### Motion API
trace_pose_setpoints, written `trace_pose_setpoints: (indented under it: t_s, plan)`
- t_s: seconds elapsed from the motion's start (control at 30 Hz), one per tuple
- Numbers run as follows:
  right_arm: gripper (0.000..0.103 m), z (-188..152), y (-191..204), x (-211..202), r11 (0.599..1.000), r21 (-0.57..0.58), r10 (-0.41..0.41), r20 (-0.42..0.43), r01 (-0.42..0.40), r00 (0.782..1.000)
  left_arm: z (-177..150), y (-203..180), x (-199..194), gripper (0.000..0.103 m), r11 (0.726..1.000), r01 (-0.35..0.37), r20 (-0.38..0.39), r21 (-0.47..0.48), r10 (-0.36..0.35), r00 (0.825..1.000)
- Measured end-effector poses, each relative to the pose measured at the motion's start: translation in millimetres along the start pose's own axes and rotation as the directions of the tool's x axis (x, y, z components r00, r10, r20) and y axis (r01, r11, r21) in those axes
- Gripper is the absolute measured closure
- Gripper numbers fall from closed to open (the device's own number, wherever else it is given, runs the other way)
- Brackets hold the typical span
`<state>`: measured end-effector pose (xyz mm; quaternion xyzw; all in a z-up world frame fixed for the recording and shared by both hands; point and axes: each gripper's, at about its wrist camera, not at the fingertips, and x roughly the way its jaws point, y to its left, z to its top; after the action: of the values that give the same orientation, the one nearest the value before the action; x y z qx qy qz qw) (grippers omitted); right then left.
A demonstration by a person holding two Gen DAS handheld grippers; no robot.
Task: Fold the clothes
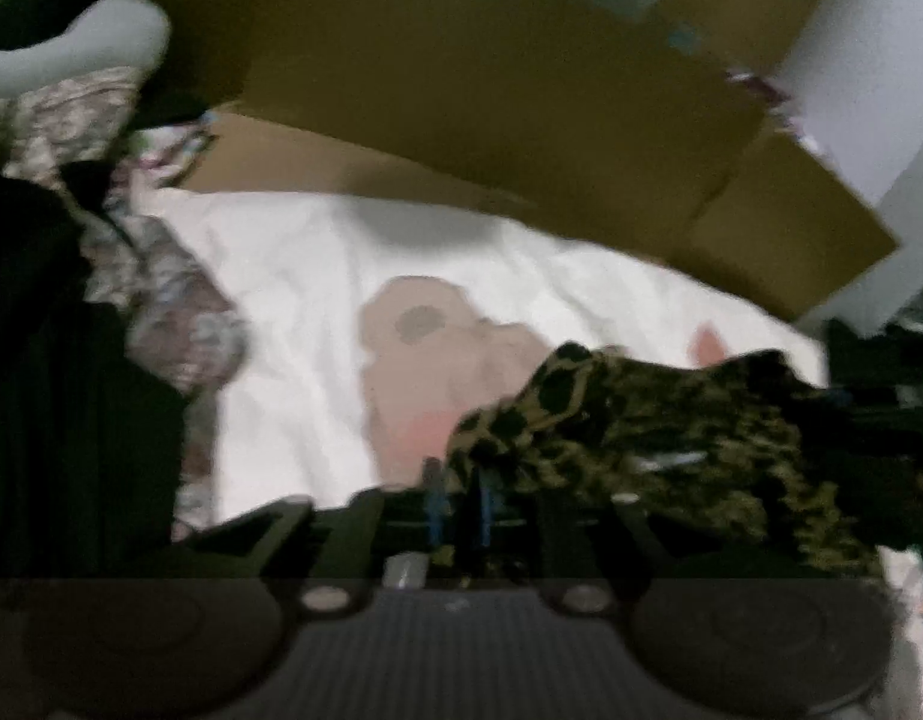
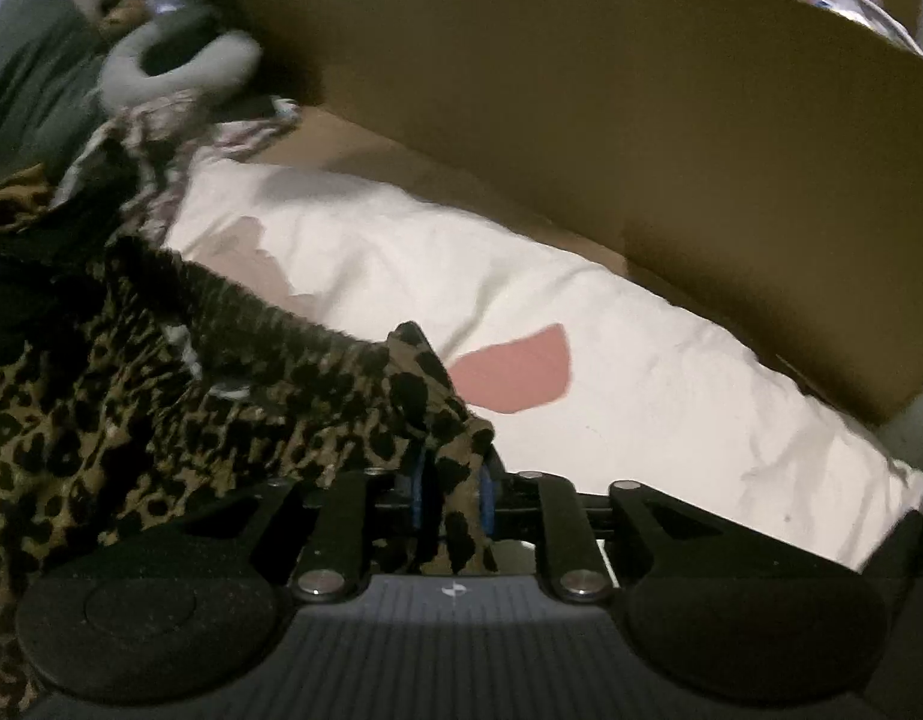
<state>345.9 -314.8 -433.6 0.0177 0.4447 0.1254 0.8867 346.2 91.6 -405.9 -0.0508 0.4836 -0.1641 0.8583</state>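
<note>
The leopard-print garment (image 2: pixel 161 420) hangs bunched over a white pillow (image 2: pixel 641 408), stretched between the two grippers. The right gripper (image 2: pixel 452 498) has its jaws narrow, with a corner of the fabric between them. The left gripper (image 1: pixel 461 510) likewise pinches the other end, its jaws narrow. A cardboard box (image 2: pixel 641 120) stands behind the pillow.

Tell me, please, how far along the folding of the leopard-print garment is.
Done: nothing looks folded; a patterned heap lies at the far left. In hand: the leopard-print garment is bunched over the white bedding, with cloth between the blue pads of the right claw and the left claw. Left: spreading it flat and every fold.
</note>
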Motion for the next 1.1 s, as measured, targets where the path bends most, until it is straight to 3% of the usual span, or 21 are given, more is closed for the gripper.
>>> trace_pose_setpoints:
  t_s: [0.07,0.17,0.33,0.5,0.73,0.97,1.1]
  plan:
    - [0.068,1,-4,-5,1.000,0.021,-0.006,0.020,0.005,1.000,0,5,-5,0.083,1.000,-0.005,0.017,-0.012,0.005,1.000]
    - [0.055,3,-12,-17,0.999,0.032,-0.017,0.057,0.015,0.998,2,-1,-13,0.082,0.998,-0.019,0.021,0.067,0.017,1.000]
    - [0.052,9,-19,-34,1.000,0.008,0.027,0.096,-0.028,0.995,3,-17,-16,0.080,0.975,-0.034,0.006,0.221,0.034,0.999]
    - [0.050,4,-6,-27,0.989,-0.142,0.036,0.031,-0.031,0.999,2,-33,-1,0.078,0.936,-0.048,-0.010,0.350,0.055,0.998]
    - [0.051,-12,12,-3,0.960,-0.273,-0.069,-0.039,0.055,0.997,-5,-50,23,0.078,0.870,-0.049,-0.046,0.490,0.082,0.996]
    - [0.052,-14,9,7,0.964,-0.258,-0.089,-0.057,0.072,0.994,-23,-58,40,0.078,0.816,-0.068,-0.062,0.575,0.126,0.990]
    - [0.052,-19,16,18,0.952,-0.293,-0.111,-0.068,0.086,0.992,-31,-64,48,0.079,0.757,-0.102,-0.030,0.646,0.158,0.987]
